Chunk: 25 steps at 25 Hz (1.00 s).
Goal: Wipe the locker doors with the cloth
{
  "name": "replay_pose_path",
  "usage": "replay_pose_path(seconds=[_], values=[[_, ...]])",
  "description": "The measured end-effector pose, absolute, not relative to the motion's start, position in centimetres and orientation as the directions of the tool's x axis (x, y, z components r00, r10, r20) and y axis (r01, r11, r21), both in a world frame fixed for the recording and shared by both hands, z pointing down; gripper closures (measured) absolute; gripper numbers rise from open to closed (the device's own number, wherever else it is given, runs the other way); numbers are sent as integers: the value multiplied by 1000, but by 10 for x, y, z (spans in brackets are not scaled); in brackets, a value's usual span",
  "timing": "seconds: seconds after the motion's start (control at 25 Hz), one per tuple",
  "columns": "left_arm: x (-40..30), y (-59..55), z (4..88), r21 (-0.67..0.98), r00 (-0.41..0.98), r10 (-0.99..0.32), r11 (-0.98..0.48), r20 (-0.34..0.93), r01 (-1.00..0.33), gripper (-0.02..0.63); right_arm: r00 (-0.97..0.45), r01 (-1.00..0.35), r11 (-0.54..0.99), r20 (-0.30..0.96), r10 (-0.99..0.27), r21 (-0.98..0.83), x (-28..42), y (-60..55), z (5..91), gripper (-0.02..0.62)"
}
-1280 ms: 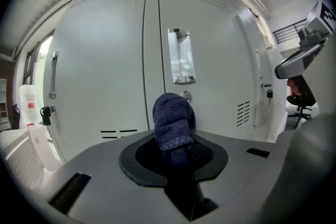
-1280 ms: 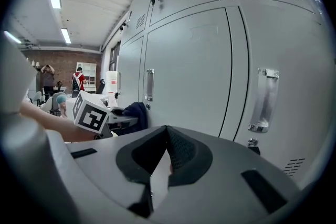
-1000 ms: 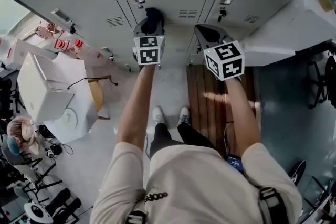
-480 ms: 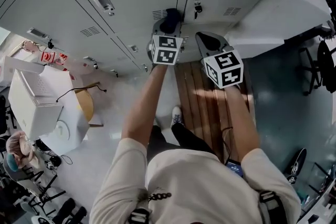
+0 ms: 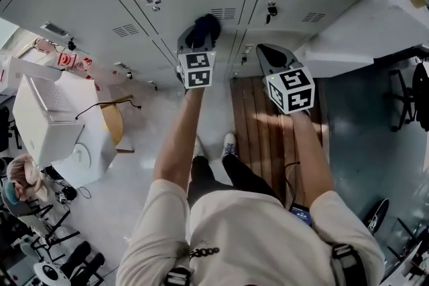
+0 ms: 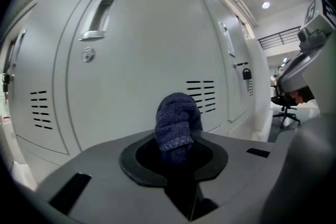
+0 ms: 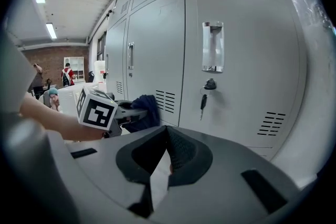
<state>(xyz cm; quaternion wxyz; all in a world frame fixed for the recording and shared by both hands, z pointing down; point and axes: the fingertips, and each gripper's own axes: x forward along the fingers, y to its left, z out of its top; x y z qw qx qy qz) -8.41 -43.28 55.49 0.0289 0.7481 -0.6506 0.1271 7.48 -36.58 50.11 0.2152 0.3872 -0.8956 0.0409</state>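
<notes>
- Your left tool (image 6: 176,152) is clamped on the cloth (image 6: 177,115); the dark blue wad stands up out of the jaws, folded end foremost.
- The cloth is at the lower part of a grey door (image 6: 142,44), just beside the vent (image 6: 201,96); no view shows for certain whether it touches the metal.
- Your right tool (image 7: 167,155) has its jaws together on nothing; it hangs beside the left one, facing the next door (image 7: 247,50), which has a key (image 7: 202,103) in its lock.
- The step in hand looks like wiping this door's lower panel; press the wad flat, so that more than its tip bears on the metal.
- Work in long, overlapping strokes across the panel and up towards the handle (image 6: 97,21); steady pressure should avoid streaks.
- Go lightly over the vent; the terry pile could catch on the slot edges and drag out of the jaws.
- Hold the right tool clear of the key; a knock there seems the likeliest mishap.
- Grip firmly; how much cloth sits between the jaws is hidden, so a hard sideways pull may work it loose.
</notes>
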Motion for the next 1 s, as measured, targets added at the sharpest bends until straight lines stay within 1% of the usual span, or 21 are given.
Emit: replay_pose_path(seconds=[0.24, 0.32, 0.4, 0.52, 0.72, 0.88, 1.0], values=[[-193, -408, 542, -108, -15, -970, -12, 244, -994, 522, -642, -689, 720, 387, -662, 88, 21, -365, 489, 595], [-219, -399, 532, -102, -26, -970, 1, 241, -995, 522, -648, -688, 720, 371, -665, 91, 4, -365, 480, 595], [-235, -391, 516, -118, -7, -972, -21, 233, -993, 522, -647, -693, 715, 355, -674, 96, -9, -366, 470, 595], [-241, -376, 492, -137, 66, -970, -100, 233, -986, 522, -643, -701, 706, 336, -689, 106, -24, -365, 453, 595], [-235, -343, 443, -150, 173, -970, -199, 168, -969, 522, -641, -705, 694, 287, -712, 147, -39, -353, 412, 595], [-229, -316, 407, -159, 199, -974, -215, 112, -964, 520, -625, -715, 670, 246, -741, 199, -35, -342, 379, 595], [-229, -299, 384, -163, 192, -979, -201, 70, -966, 522, -627, -724, 658, 198, -753, 208, -28, -334, 354, 595]])
